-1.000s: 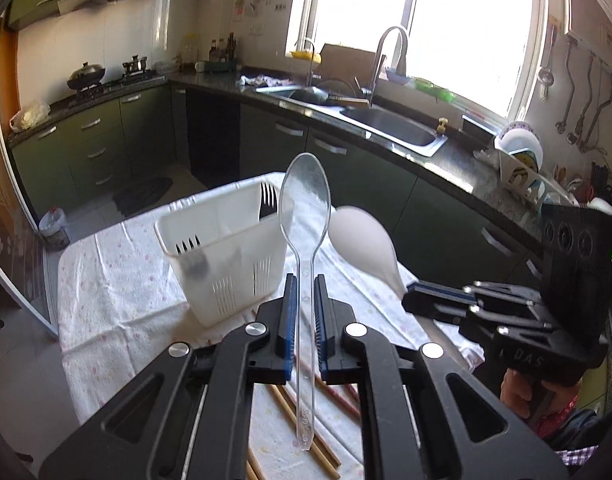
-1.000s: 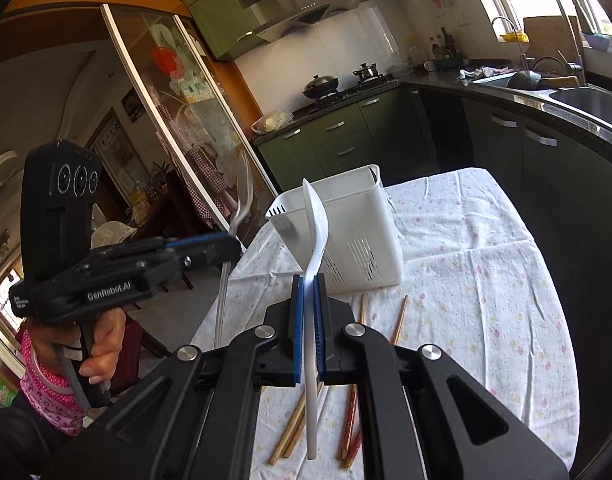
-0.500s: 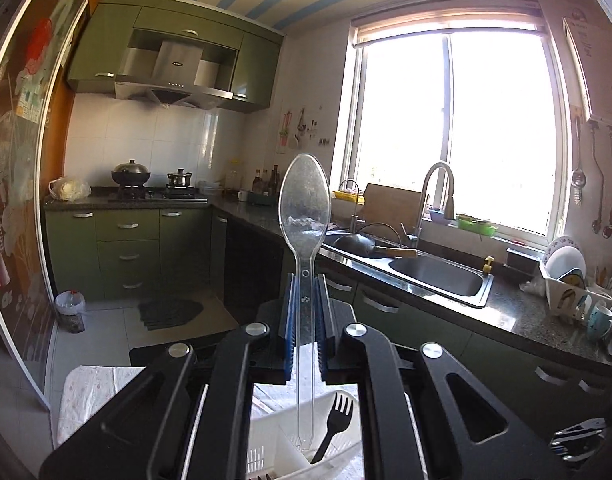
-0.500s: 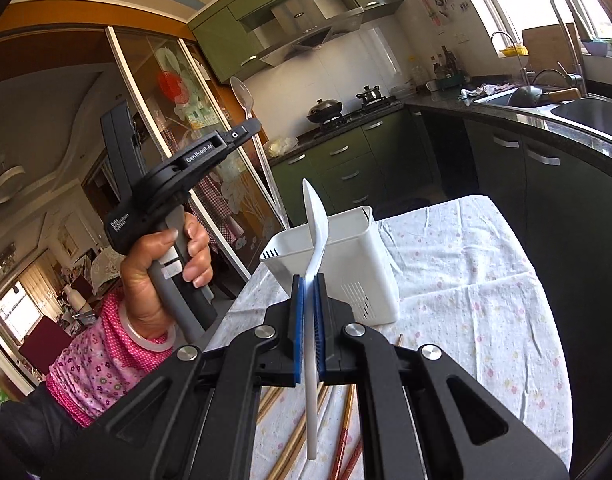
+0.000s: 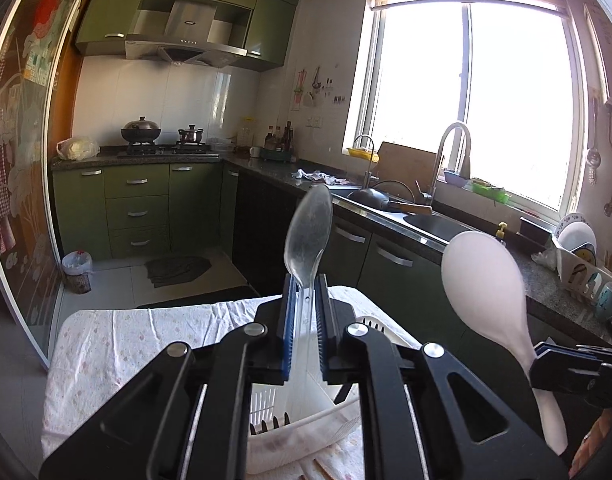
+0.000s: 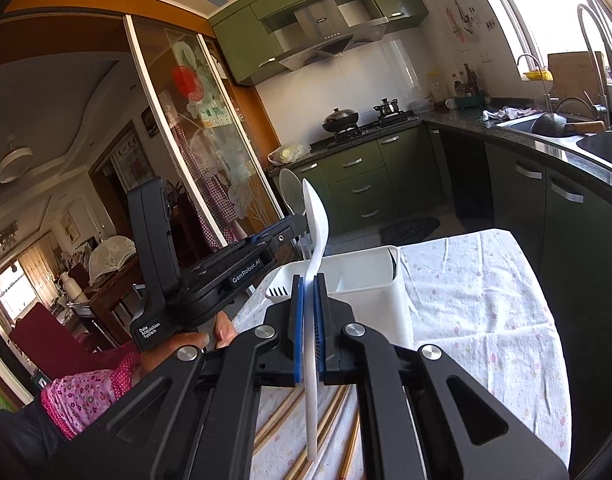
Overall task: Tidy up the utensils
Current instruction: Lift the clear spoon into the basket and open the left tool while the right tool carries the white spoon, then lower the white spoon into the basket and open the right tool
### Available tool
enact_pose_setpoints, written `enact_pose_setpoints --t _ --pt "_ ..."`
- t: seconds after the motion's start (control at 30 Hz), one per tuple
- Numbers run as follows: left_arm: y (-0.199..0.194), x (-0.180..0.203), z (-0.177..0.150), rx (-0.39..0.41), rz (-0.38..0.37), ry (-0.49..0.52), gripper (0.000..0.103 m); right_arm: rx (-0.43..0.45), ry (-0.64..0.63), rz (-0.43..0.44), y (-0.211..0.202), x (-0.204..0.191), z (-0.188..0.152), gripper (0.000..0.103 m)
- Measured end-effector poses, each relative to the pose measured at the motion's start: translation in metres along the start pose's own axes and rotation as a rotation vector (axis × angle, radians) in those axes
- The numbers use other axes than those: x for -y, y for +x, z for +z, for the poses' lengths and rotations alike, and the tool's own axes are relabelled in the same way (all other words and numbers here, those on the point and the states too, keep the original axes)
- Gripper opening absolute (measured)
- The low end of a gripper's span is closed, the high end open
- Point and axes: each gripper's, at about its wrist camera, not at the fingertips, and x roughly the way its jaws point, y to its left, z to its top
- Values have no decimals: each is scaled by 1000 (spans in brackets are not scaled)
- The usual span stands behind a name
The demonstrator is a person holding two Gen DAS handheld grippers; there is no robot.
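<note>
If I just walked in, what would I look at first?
Probably the clear plastic spoon standing bowl-up, pinched in the left gripper over the white plastic utensil caddy on the flowery tablecloth. Right beside it, the right gripper pinches a white plastic rice paddle, bowl-up too. Brown wooden chopsticks still lie on the cloth in front of the caddy.

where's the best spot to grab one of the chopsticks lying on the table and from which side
Take a chopstick near mid-length, coming from above with the jaws across its width. They lie flat on the tablecloth in front of the white caddy, thin, close together and running roughly parallel, so a side approach would probably push them along. Both grippers are full now: the left gripper holds the clear spoon, the right gripper the white spoon.
</note>
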Motion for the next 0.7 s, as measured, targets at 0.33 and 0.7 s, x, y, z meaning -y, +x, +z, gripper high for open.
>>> enact_pose_setpoints --t 0.33,0.7 --pt "-13 1 19 -37 -141 -60 14 37 -49 47 4 -10 1 6" --pt "-34 18 31 -25 -194 -29 15 53 -115 49 -10 -20 -3 6"
